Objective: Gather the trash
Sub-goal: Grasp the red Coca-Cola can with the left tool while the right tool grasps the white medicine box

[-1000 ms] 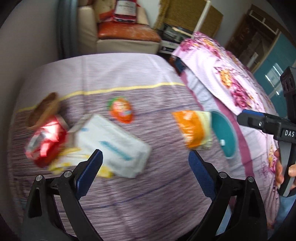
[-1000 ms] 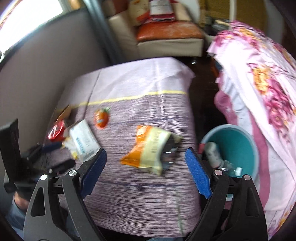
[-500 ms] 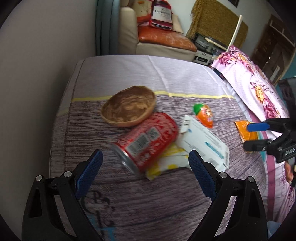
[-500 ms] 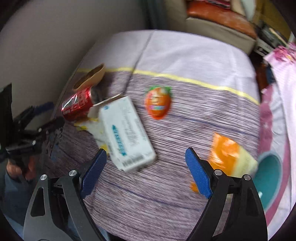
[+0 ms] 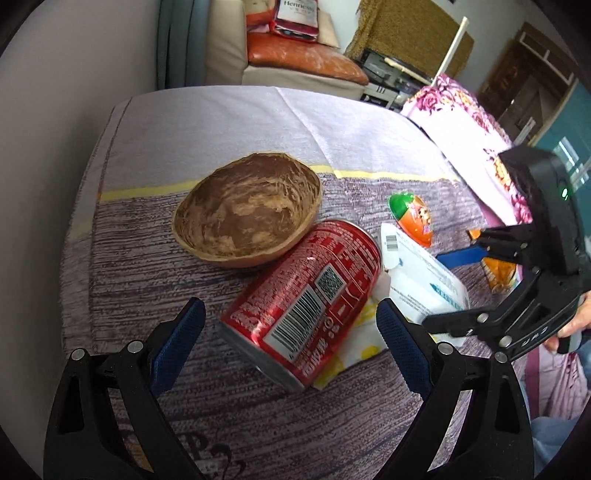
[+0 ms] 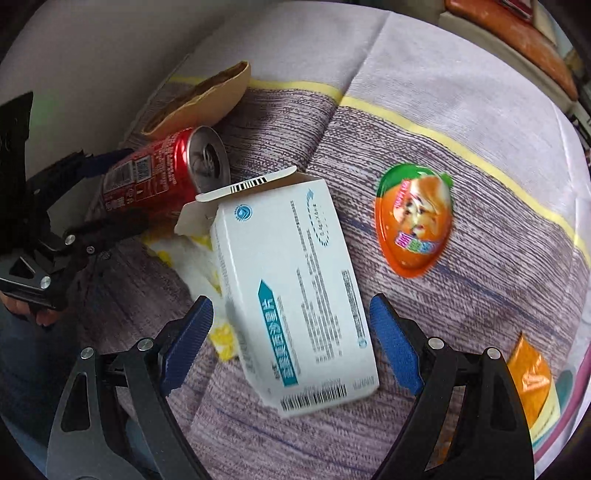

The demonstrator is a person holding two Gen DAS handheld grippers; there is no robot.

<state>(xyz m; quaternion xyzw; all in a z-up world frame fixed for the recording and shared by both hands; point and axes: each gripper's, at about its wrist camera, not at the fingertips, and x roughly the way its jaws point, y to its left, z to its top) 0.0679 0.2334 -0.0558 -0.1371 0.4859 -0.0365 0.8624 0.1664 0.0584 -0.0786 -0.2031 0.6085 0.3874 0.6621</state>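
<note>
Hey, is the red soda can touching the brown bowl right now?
Touching. In the left wrist view the red can lies on its side with its upper end pressed against the brown bowl's near rim, no tablecloth showing between them.

We can read "Hennessy" on the red and white bag (image 5: pixel 297 16) lying on the orange-cushioned armchair, far beyond the fingers. The red drink can (image 5: pixel 306 299) between the left fingers bears a barcode and a QR square; its lettering is illegible to us. The white cardboard box (image 6: pixel 295 291) between the right fingers carries teal Chinese print and barcodes, too blurred to read.
</note>
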